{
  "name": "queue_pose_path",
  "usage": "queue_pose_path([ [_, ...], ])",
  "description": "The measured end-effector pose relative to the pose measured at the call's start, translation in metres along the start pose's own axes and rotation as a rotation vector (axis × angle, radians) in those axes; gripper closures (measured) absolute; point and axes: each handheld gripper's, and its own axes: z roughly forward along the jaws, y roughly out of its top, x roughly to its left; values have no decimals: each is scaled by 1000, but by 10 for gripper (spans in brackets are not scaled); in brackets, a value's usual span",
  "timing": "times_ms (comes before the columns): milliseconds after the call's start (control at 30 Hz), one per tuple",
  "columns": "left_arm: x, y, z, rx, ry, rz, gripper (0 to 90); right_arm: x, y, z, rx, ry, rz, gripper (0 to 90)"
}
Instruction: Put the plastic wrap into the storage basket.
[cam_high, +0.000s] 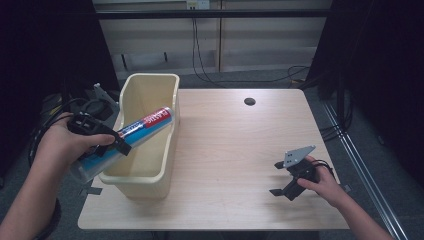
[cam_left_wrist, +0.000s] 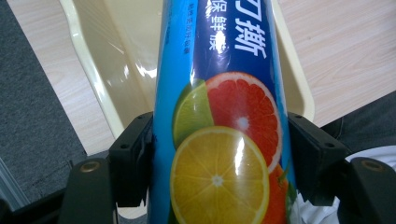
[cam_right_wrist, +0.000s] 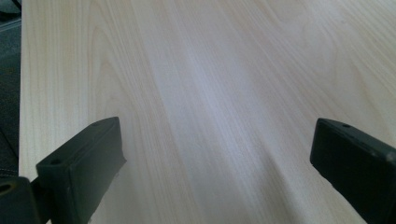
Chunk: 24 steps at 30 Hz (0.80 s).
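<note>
The left gripper is squeezing a roll between its jaws. In the left gripper view, both black jaws are pressing on the sides of the roll, which is showing pictures of orange, lime and grapefruit. In the high view the roll is sitting at the left of the frame. It is tilting, with its upper end reaching over the yellow bin and its lower end sticking out past the bin's left wall. The bin is standing at the left edge of the table.

The right gripper is resting at the lower right, near the table's front edge. Its jaws are standing wide apart with nothing between them. The middle of the table is giving lots of room to move. A small dark hole is sitting near the far edge.
</note>
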Motion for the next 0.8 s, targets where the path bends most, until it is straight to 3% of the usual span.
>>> queue_pose_path([
  [267,2,-6,1,-2,-5,-26,323,0,0,-1,-4,-5,2,25],
  [400,3,-7,0,7,14,-32,322,1,-1,-1,-5,-4,2,25],
  [733,4,-3,13,23,14,-58,323,1,0,-1,-8,3,-4,25],
  [800,3,-2,20,54,17,-54,321,2,-1,0,-10,6,-4,25],
])
